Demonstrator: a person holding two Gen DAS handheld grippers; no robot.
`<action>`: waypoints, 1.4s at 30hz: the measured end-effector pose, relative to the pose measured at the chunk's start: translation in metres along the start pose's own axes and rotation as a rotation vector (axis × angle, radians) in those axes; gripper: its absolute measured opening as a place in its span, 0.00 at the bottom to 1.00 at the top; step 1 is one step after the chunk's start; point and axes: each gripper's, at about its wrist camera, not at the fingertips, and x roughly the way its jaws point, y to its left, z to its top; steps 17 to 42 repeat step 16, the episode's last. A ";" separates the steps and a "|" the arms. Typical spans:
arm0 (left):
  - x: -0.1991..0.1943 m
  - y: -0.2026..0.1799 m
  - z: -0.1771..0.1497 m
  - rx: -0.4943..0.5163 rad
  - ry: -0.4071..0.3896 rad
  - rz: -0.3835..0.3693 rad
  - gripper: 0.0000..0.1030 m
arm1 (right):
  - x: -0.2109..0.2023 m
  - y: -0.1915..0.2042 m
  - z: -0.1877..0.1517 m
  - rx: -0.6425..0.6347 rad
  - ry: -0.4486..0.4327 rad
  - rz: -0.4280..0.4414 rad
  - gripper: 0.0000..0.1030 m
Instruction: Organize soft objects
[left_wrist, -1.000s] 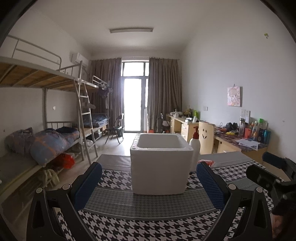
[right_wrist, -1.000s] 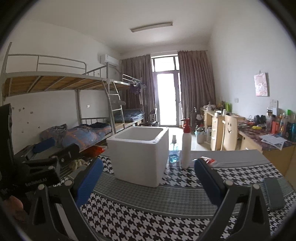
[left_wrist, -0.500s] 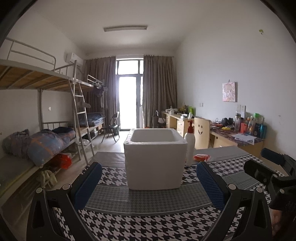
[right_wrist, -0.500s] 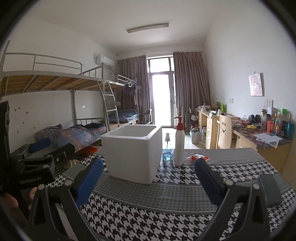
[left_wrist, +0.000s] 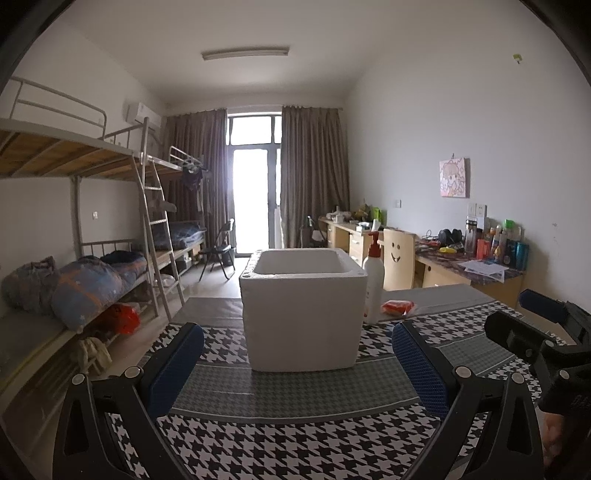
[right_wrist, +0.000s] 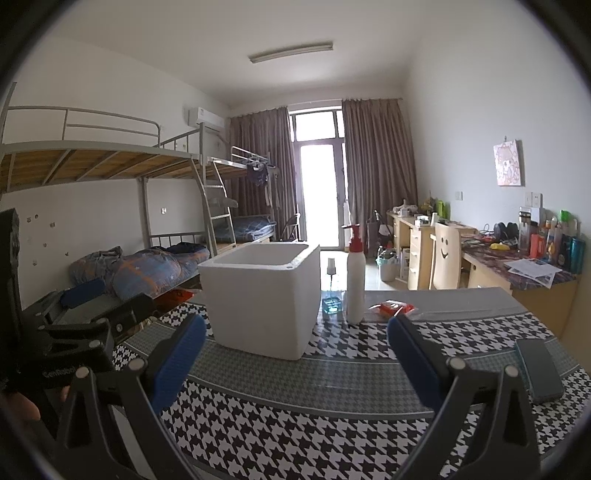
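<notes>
Two hand-held grippers are hanging over the near edge of the tabletop (left_wrist: 295, 398), both with their blue pads spread wide and nothing between them. The left hand-held gripper (left_wrist: 297, 365) is pointing straight at the white foam box (left_wrist: 303, 317), which is standing just ahead of it on the houndstooth cloth. Over the last second that box has been sliding lower and looming larger in the left view, so this gripper has been easing forward and tipping up a little. The right hand-held gripper (right_wrist: 295, 354) is facing the same box (right_wrist: 260, 302) from its right side, so the box sits ahead and to its left. In its view the box has likewise been drifting leftward.

Beyond the box, ahead of the right gripper, a white pump bottle (right_wrist: 355, 280) is standing upright, with a small glass bottle (right_wrist: 332, 295) just to its left. Past the right fingertip (right_wrist: 413, 354) a flat red packet (right_wrist: 391, 308) is lying near the bottle; I am judging it the likeliest soft thing to be sorted, though it is too small to be sure. A dark phone (right_wrist: 537, 369) is resting far to the right.

Nothing is gripped yet, so the organizing seems barely begun; both grippers are merely closing in on the box.
</notes>
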 end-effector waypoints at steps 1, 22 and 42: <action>0.000 -0.001 -0.001 0.002 0.002 0.002 0.99 | 0.000 0.000 0.000 -0.001 -0.001 -0.002 0.98; 0.001 0.001 0.000 0.001 0.016 -0.003 0.99 | -0.001 -0.002 0.000 -0.001 0.005 -0.009 0.98; 0.001 0.001 0.000 0.001 0.016 -0.003 0.99 | -0.001 -0.002 0.000 -0.001 0.005 -0.009 0.98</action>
